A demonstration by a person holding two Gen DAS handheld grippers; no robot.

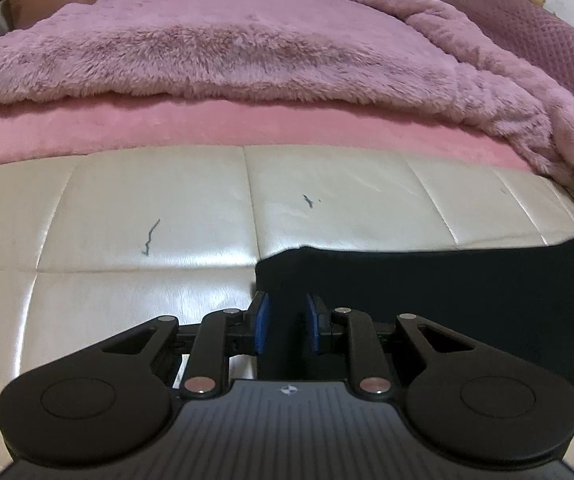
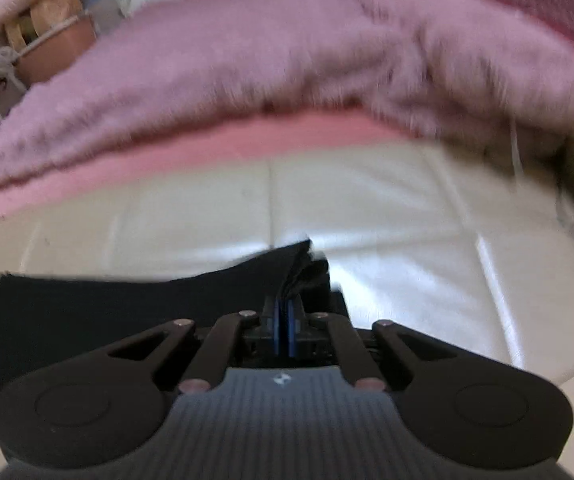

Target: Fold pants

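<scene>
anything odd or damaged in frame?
Dark scribble-like marks and on the cream padded surface, beyond the black pants. The furry pink blanket lies rumpled along its right edge. The right wrist view is motion-blurred. Nothing spilled.

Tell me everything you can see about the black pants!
The black pants are plain dark cloth lying mostly flat on the shiny cream cushion, near its front edge. The left gripper has its blue pads open around one end. The right gripper is shut on the other end, where several layers bunch up. No pockets or buttons show.
</scene>
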